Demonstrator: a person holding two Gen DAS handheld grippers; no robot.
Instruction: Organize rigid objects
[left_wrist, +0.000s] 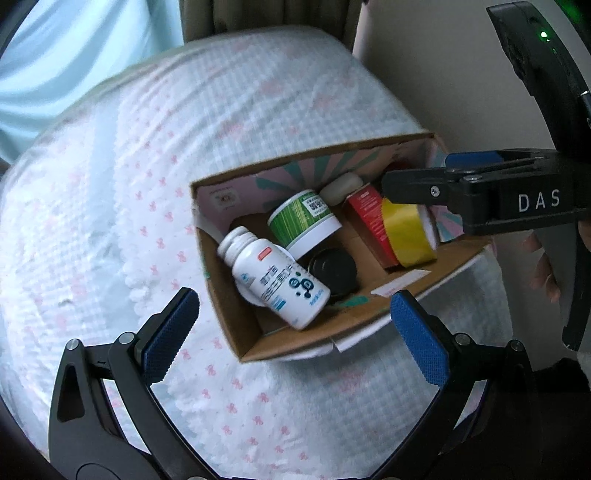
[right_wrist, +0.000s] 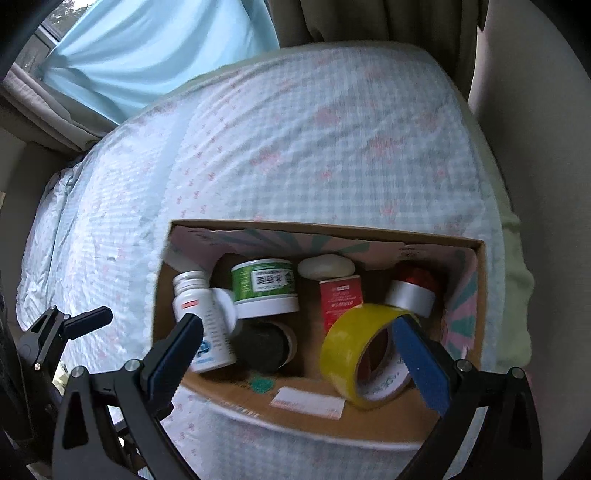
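Setting: bed (right_wrist: 295, 147) under a checked white-and-pink quilt, curtains behind; a cardboard box (left_wrist: 295, 343) sits on it near the foot.
Box contents: I count a white pill bottle (left_wrist: 273, 277) lying on its side, a green-labelled tub (left_wrist: 303, 221), a dark round lid or tin (left_wrist: 332, 271), a pale oval soap-like piece (right_wrist: 325, 266), a red carton (left_wrist: 369, 221), a silver-and-red roll (right_wrist: 410, 295) and a yellow tape roll (right_wrist: 354, 343).
Tape roll: it stands on edge at the box's right end, just beside the red carton.
Right hand-held gripper (right_wrist: 295, 350): fingers spread over the box; one pad seems to reach into the tape roll's core, and I can't tell if it touches.
Left hand-held gripper (left_wrist: 291, 328): fingers apart, holding nothing, hovering by the box's near wall.
Progress: I judge the gathering nearly complete; no loose item shows on the quilt.
Left: clearing the right hand-held gripper, perhaps tidying the jumble.
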